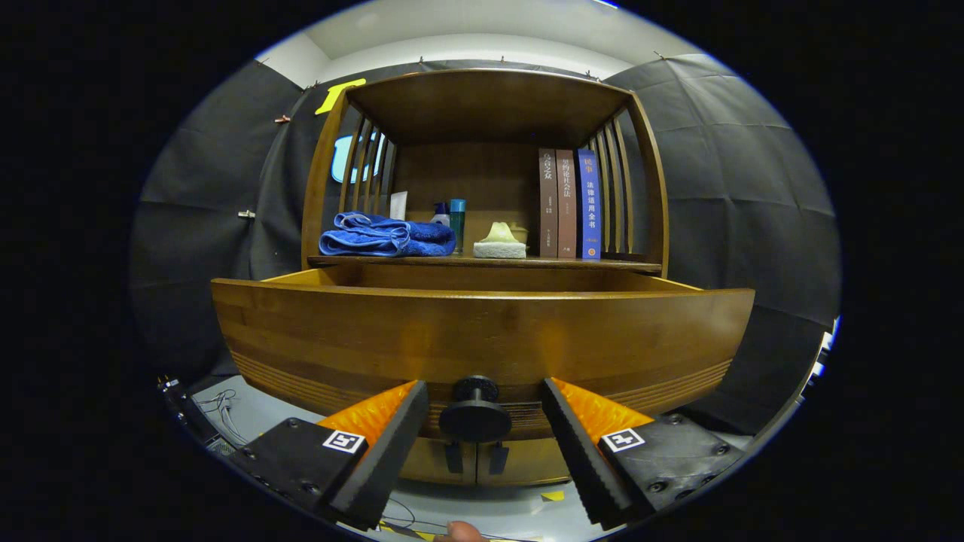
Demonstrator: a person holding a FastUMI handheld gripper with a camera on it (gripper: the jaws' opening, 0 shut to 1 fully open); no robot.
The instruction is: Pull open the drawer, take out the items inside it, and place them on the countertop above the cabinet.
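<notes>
Claw: your claw [482, 429] is wide, holding nothing.
Knob: the black knob [475, 410] sits between your fingers, not touched.
Drawer: the drawer [482, 339] is pulled out.
Desk: blue towel [385, 235], books [568, 203] on top.

— What about the drawer [482, 339]?
— Brown wood, pulled out of the cabinet, its front panel broad and close. What lies inside can't be seen over the front.
— And the knob [475, 410]?
— Dark and round, low on the drawer front.
— The countertop [482, 262]?
— A wooden shelf just above and behind the open drawer.
</notes>
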